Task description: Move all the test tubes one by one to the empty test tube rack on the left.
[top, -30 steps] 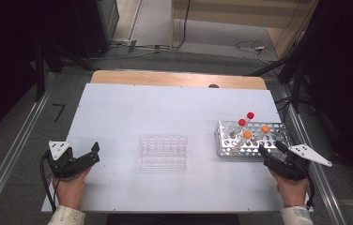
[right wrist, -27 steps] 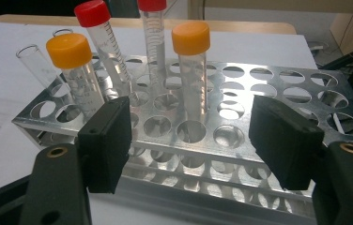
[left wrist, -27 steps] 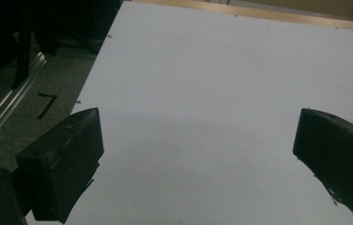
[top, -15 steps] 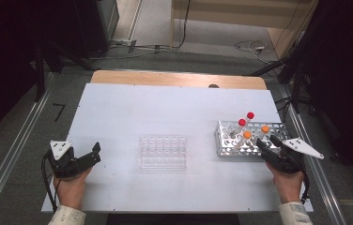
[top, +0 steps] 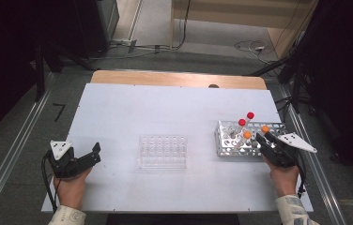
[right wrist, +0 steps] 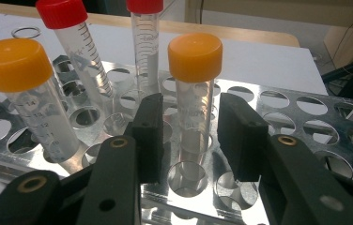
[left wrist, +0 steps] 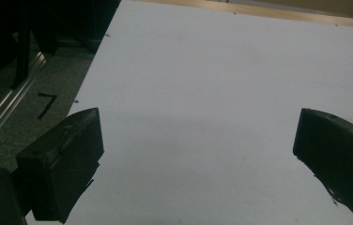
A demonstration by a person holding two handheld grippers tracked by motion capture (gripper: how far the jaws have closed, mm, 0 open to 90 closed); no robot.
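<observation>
An orange-capped tube (right wrist: pixel 194 89) stands upright in the metal rack (top: pixel 231 145) near the counter's (top: pixel 165 108) right edge, between the parted jaws of the right tongs (right wrist: pixel 191 136) — neither jaw touching it. Another orange-capped tube (right wrist: pixel 22 93) and two red-capped tubes (right wrist: pixel 73 42) stand beside it. A clear empty rack (top: pixel 162 151) sits mid-counter. The left tongs (top: pixel 88 157) rest near the front-left corner — jaws wide apart, holding nothing, pointing rightward.
</observation>
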